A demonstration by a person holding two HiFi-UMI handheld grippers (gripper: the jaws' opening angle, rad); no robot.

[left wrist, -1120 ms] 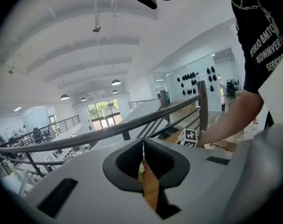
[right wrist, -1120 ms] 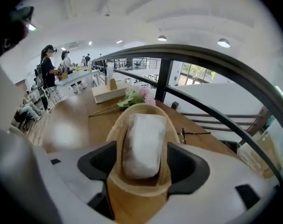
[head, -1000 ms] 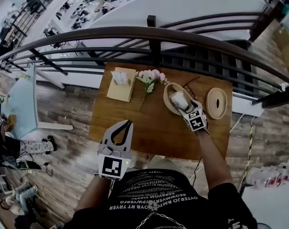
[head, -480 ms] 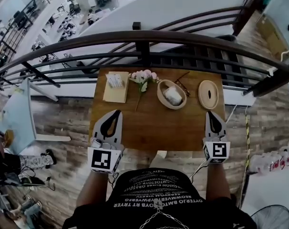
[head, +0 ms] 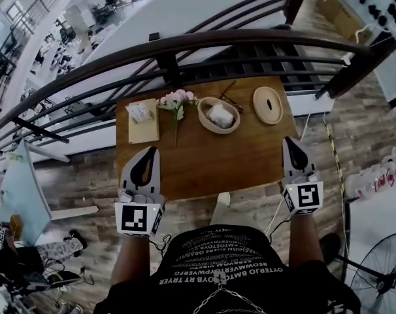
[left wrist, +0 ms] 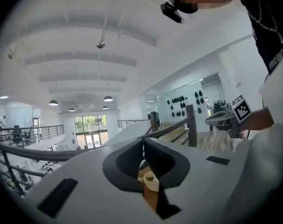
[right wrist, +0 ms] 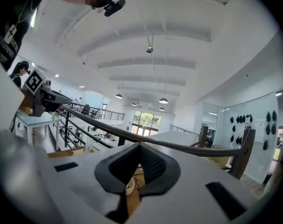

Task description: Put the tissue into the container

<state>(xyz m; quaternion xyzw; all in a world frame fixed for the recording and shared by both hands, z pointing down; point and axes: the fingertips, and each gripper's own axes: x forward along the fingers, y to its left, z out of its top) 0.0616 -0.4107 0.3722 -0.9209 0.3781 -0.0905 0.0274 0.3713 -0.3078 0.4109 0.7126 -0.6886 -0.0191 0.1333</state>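
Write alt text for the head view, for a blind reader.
A wooden table seen from above holds a bowl with a white tissue in it, a round lid to its right and pink flowers to its left. The left gripper and right gripper, both shut and empty, hover at the table's near corners.

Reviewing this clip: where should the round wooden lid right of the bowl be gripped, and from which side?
By its rim, from above. The lid lies flat on the table, clear of the bowl, so jaws probably must straddle it; the right gripper, now shut, is nearest. Its dark centre mark may be a slot or knob: I cannot tell.
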